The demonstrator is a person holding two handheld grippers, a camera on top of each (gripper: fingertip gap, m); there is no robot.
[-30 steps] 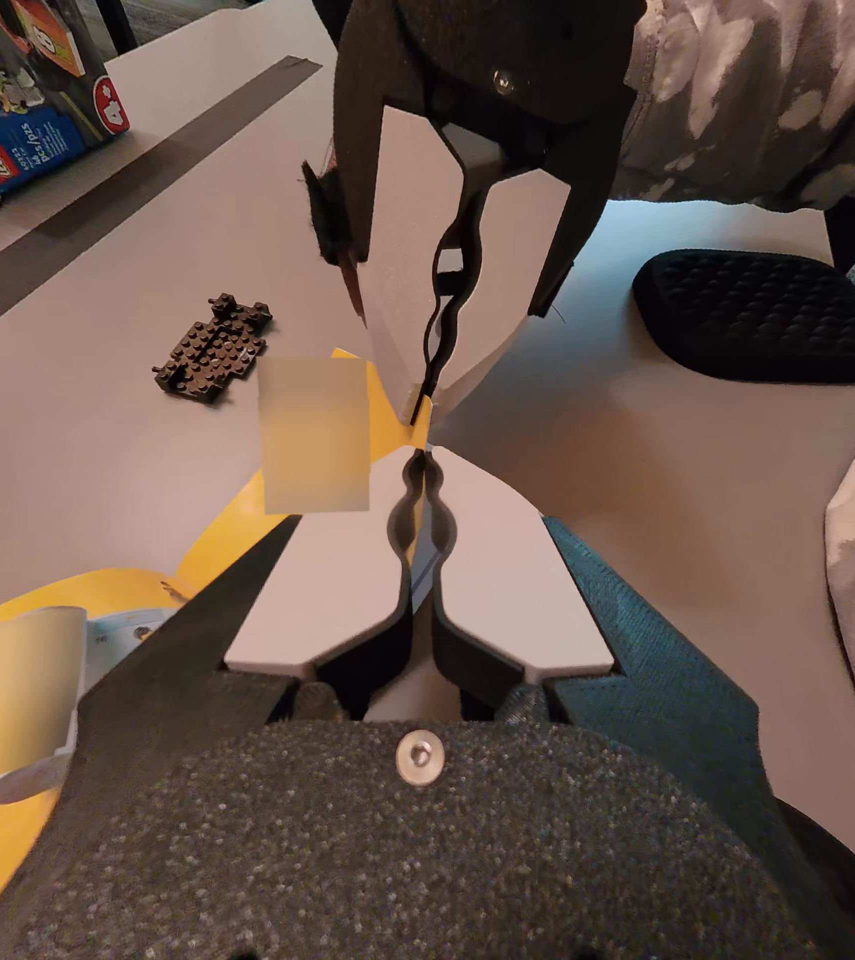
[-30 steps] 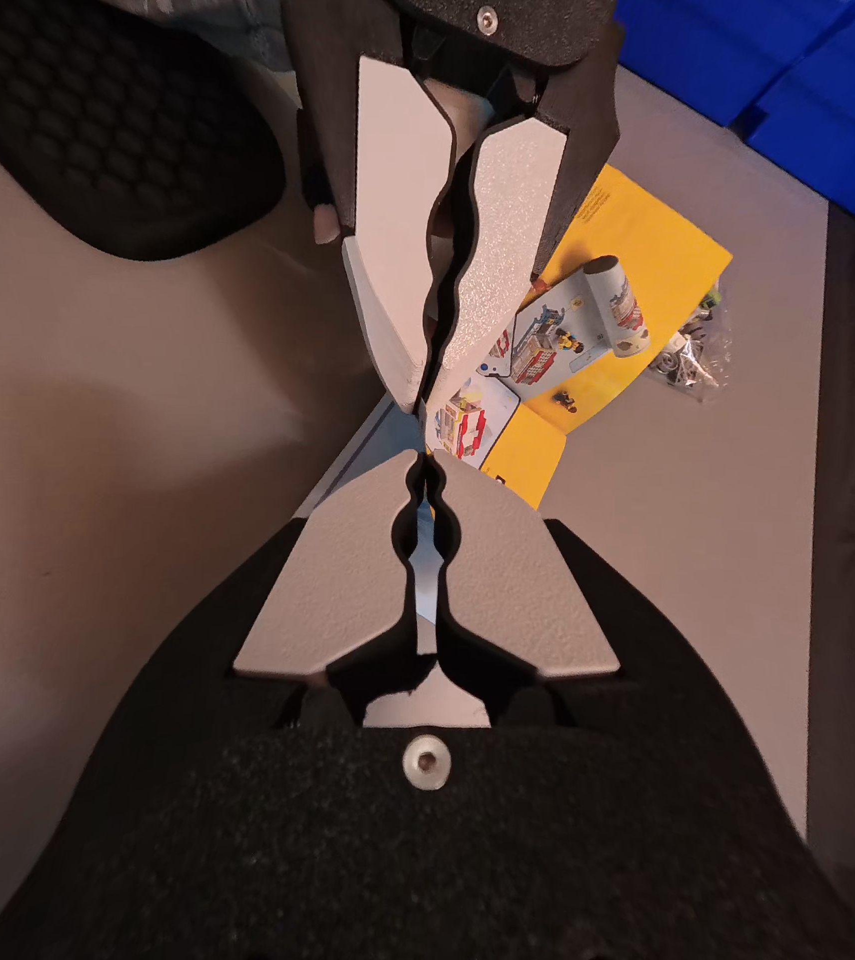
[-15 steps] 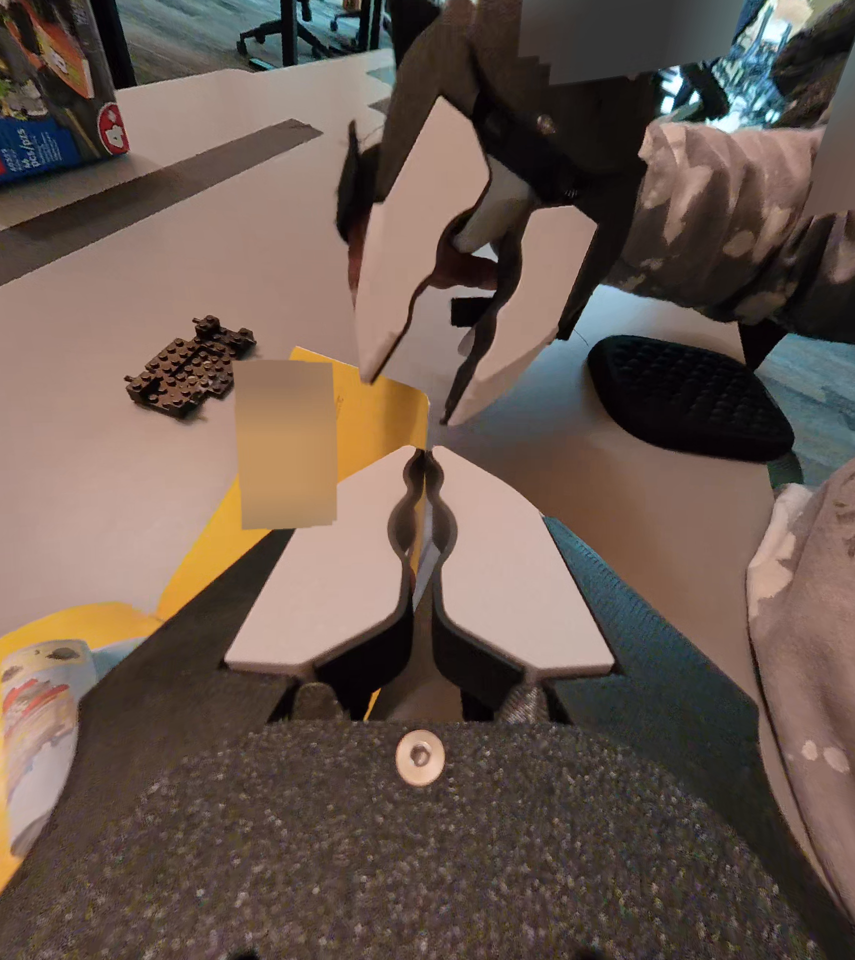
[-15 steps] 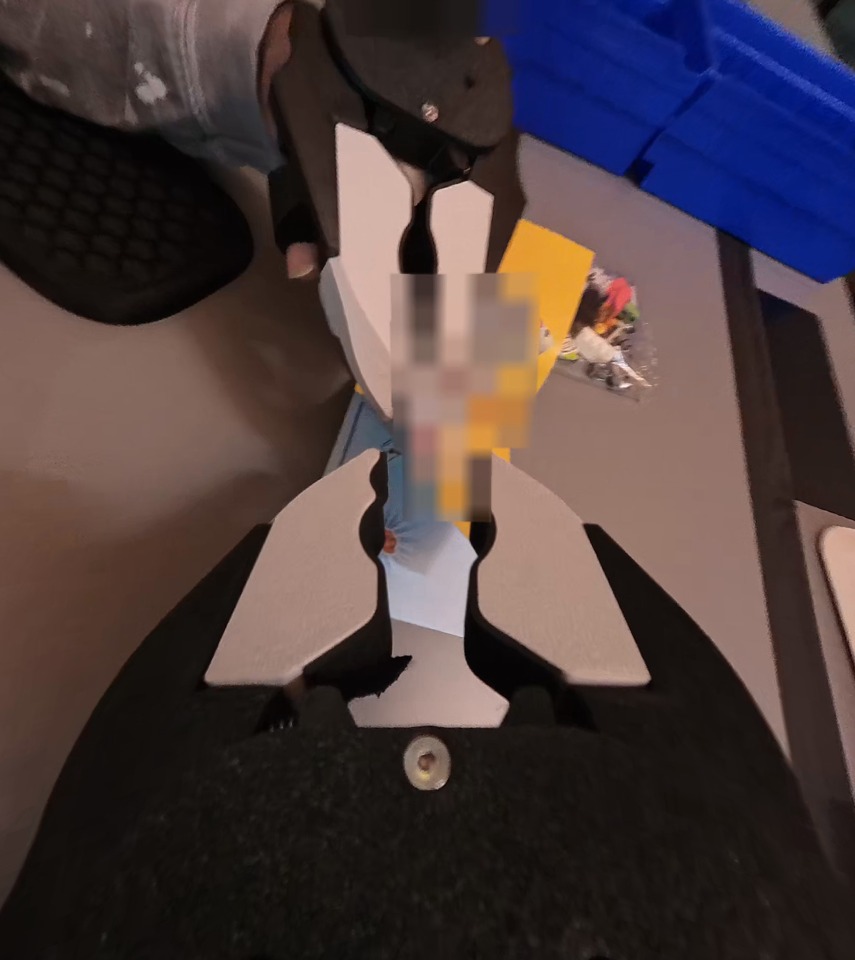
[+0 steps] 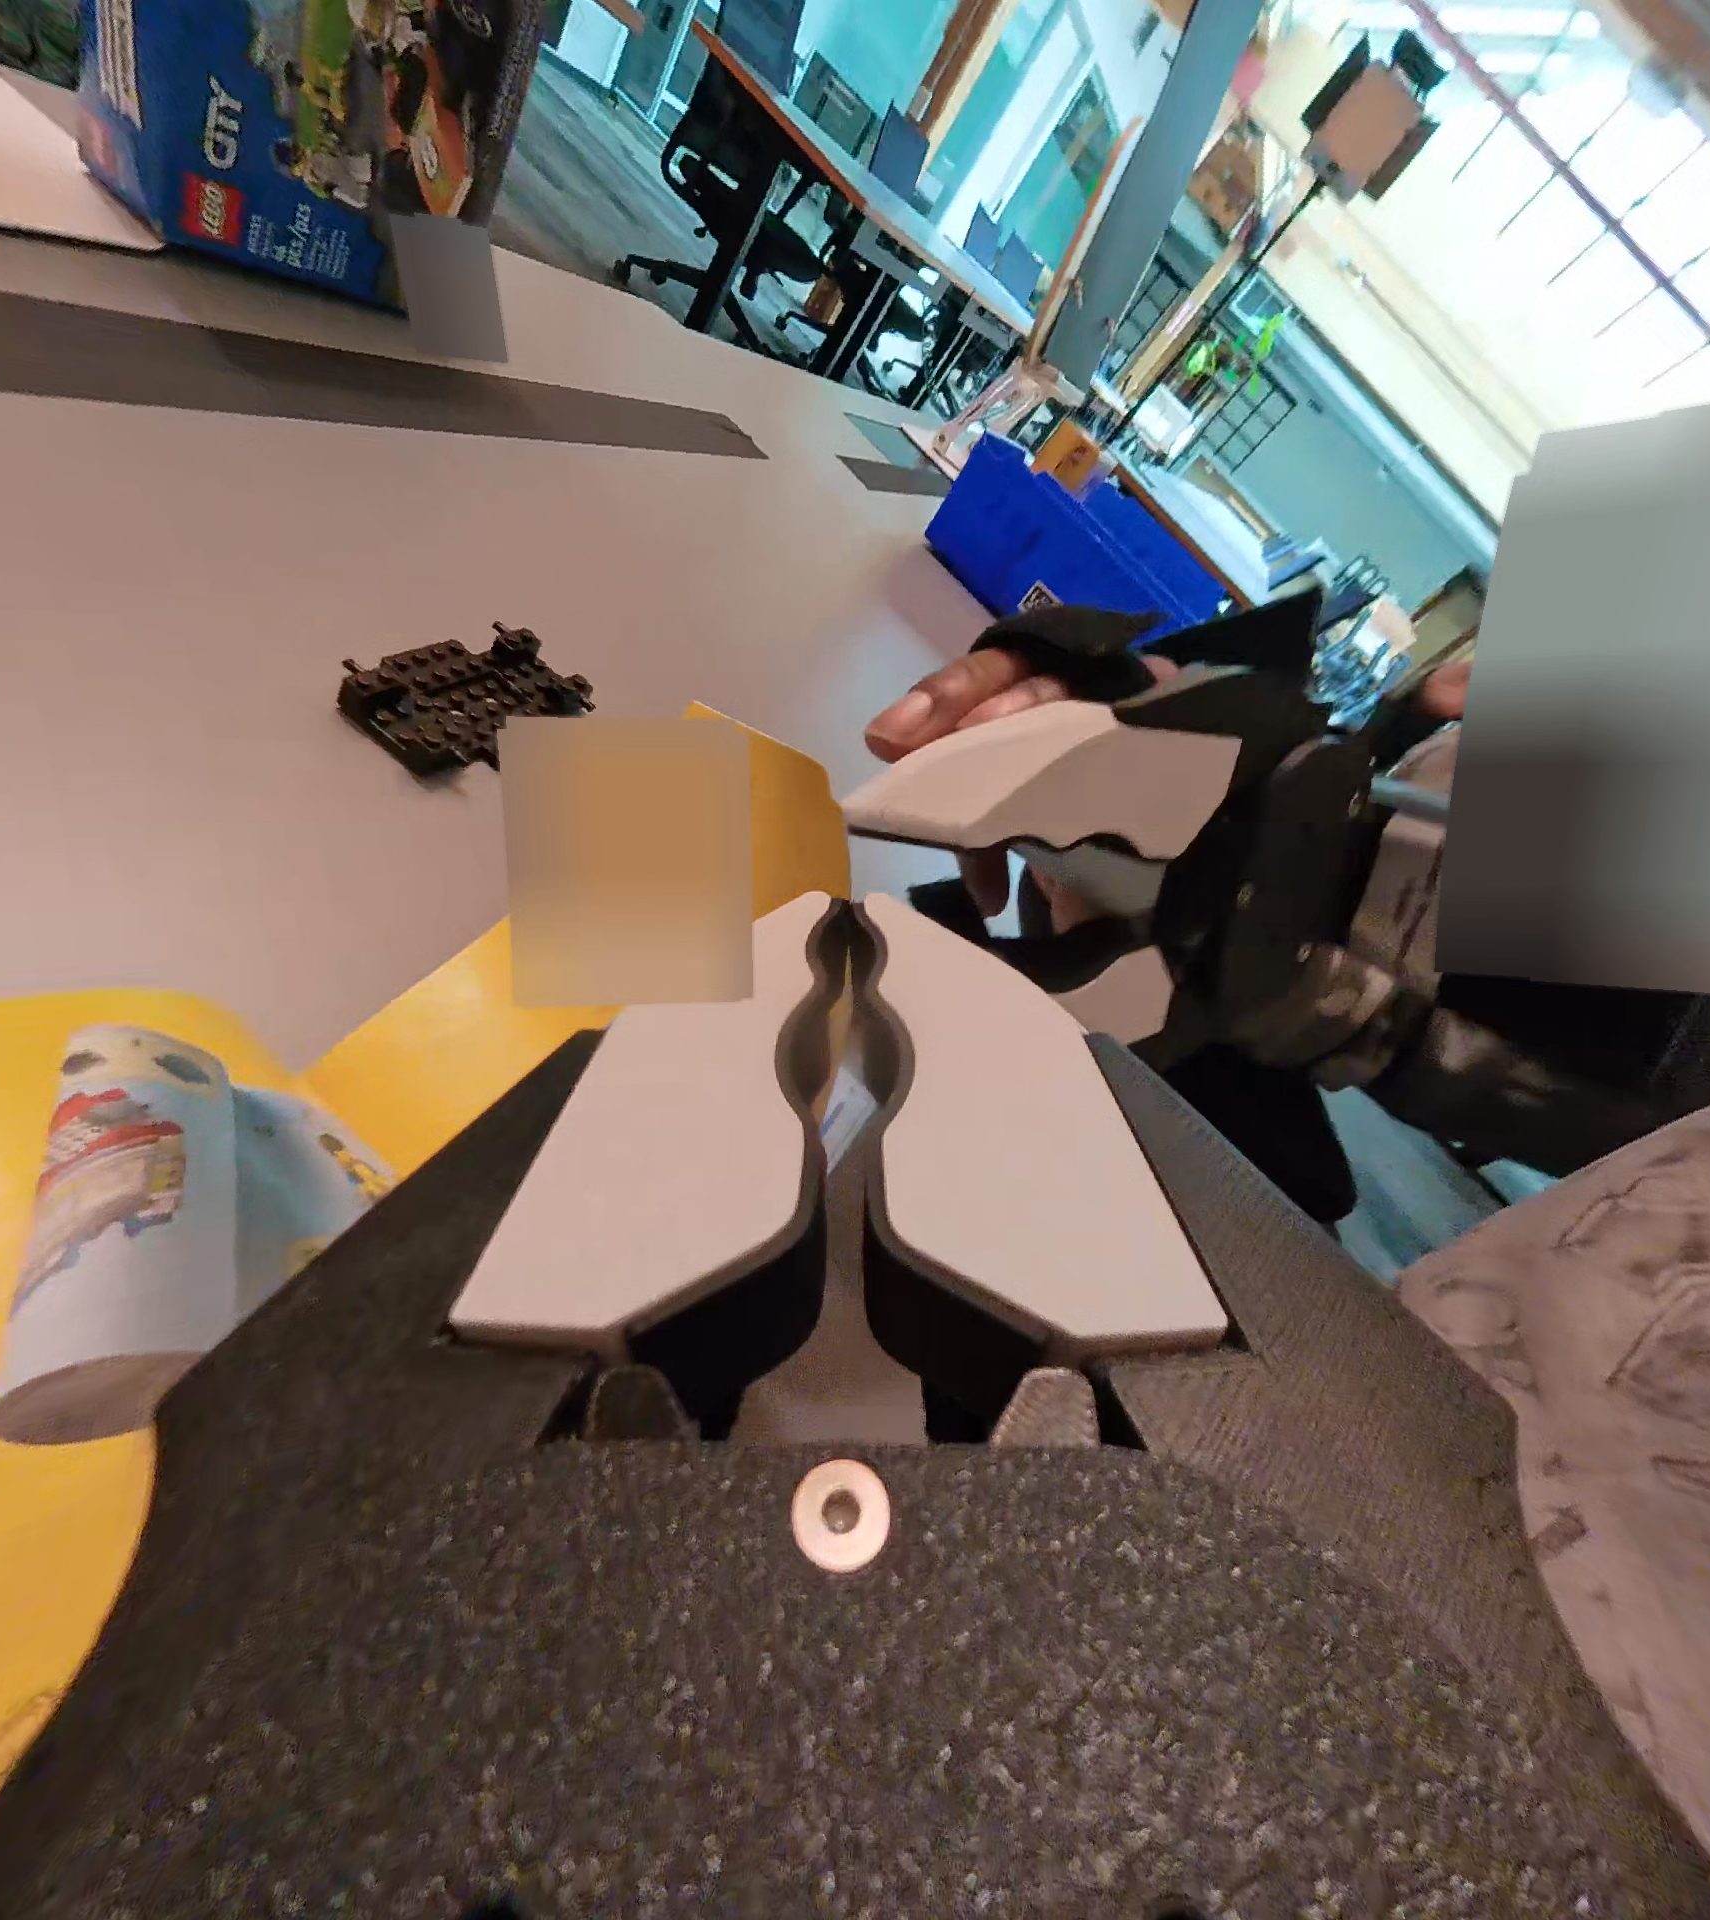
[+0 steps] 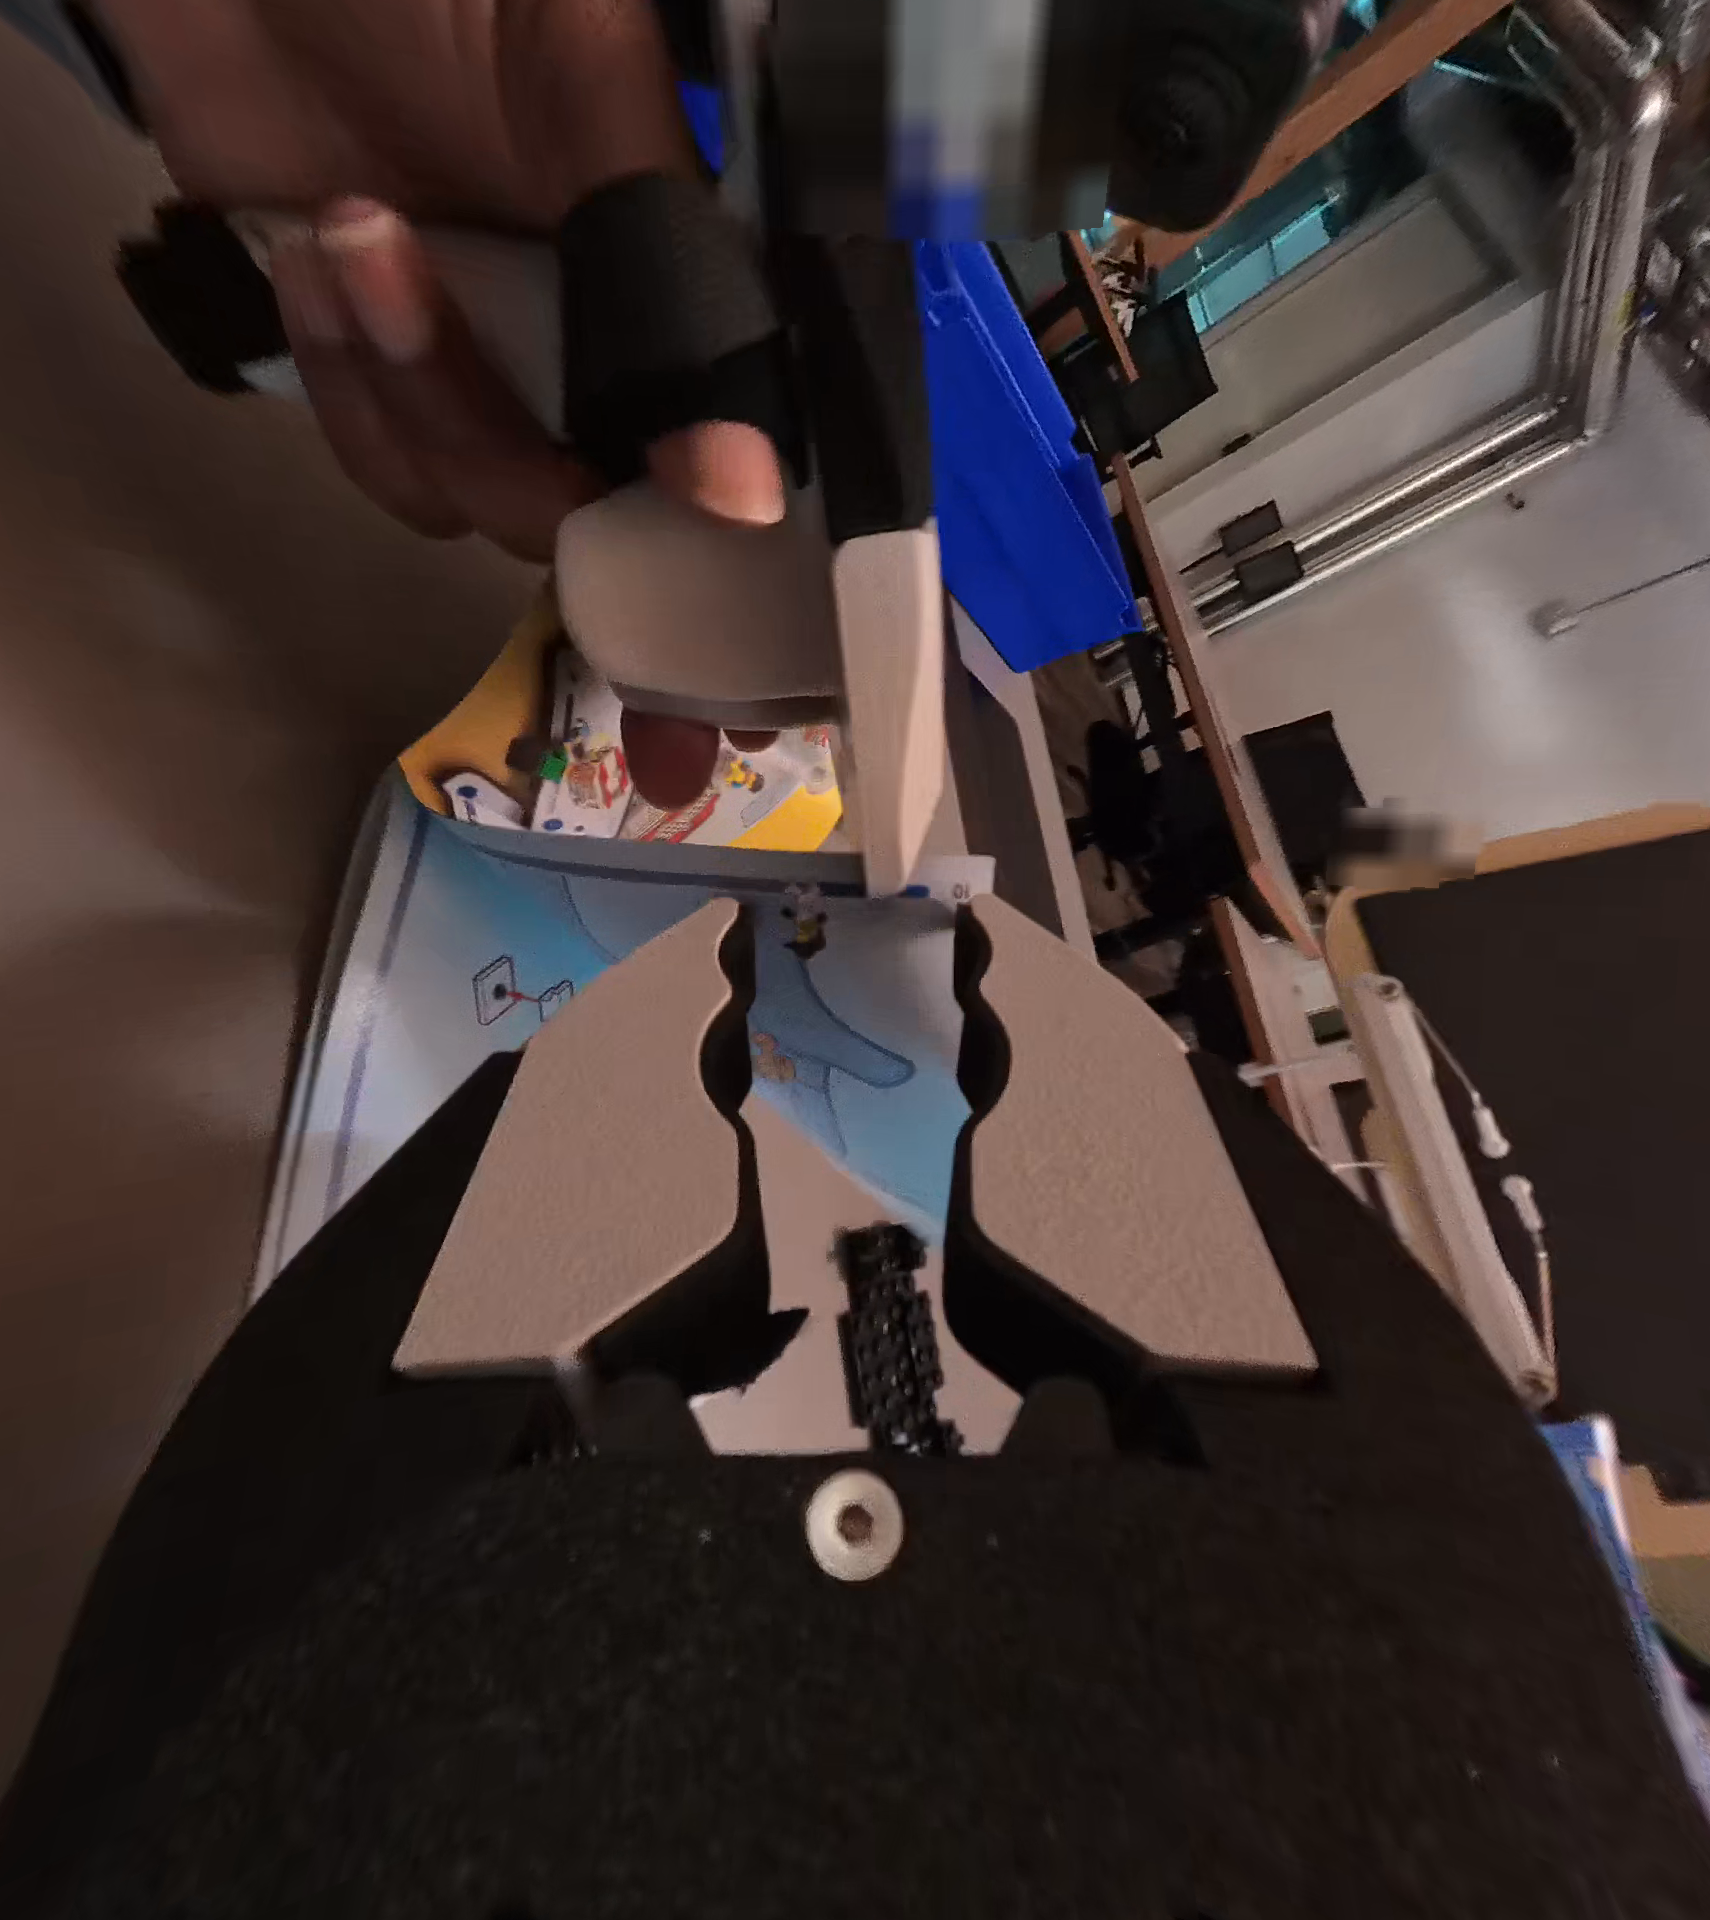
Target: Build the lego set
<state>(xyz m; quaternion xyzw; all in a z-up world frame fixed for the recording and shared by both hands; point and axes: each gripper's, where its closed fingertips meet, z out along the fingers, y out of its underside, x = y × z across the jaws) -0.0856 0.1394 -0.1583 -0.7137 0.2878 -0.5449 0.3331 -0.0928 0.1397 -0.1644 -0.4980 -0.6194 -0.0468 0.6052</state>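
Since the earlier frames the right tool [image 6: 851, 920] had let go, its fingers now spread apart over a blue page of the instruction booklet [image 6: 622, 997]. At frame centre, the left tool [image 5: 846, 914] pinched that page. Upper left, the black lego chassis [image 5: 461, 701] lay on the tabletop [image 5: 155, 582].

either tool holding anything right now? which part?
Left tool is shut on the instruction booklet, pinching a page at its edge. Right tool is open, holding nothing.
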